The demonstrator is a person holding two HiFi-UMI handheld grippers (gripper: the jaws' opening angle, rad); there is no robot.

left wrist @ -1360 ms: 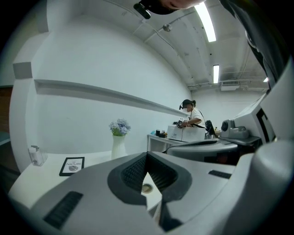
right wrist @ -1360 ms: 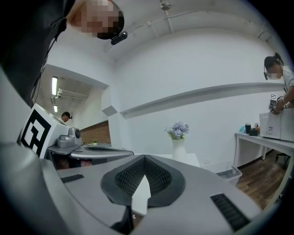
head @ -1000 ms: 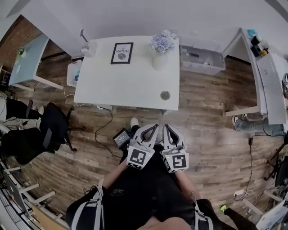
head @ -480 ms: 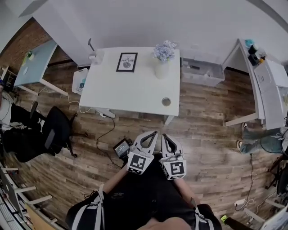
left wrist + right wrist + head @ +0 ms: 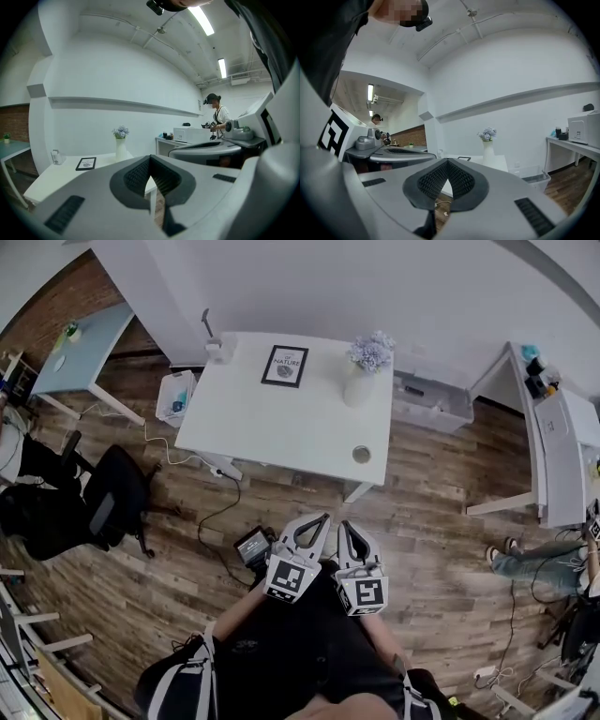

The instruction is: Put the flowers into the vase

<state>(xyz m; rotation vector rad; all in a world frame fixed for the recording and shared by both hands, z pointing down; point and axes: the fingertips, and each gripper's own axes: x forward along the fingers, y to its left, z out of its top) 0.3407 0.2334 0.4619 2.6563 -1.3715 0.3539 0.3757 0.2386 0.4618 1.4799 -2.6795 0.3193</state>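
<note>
A white vase (image 5: 357, 388) with pale purple flowers (image 5: 372, 352) in it stands at the far right corner of the white table (image 5: 281, 423). The vase (image 5: 120, 150) also shows in the left gripper view, and the vase (image 5: 488, 149) in the right gripper view, far ahead in both. My left gripper (image 5: 323, 519) and right gripper (image 5: 342, 524) are held side by side over the wooden floor, short of the table's near edge. Both are shut with nothing in them. The shut jaw tips of the left gripper (image 5: 150, 157) and the right gripper (image 5: 447, 161) fill the lower part of each gripper view.
A framed print (image 5: 284, 366) and a small round object (image 5: 362, 455) lie on the table. A clear bin (image 5: 433, 401) stands to its right, a black office chair (image 5: 103, 507) to the left. A black device (image 5: 253, 547) with a cable lies on the floor. A person (image 5: 217, 117) stands by the side desk.
The head view has swung, so the table and vase sit further right in it. Both grippers stay shut, side by side and empty.
</note>
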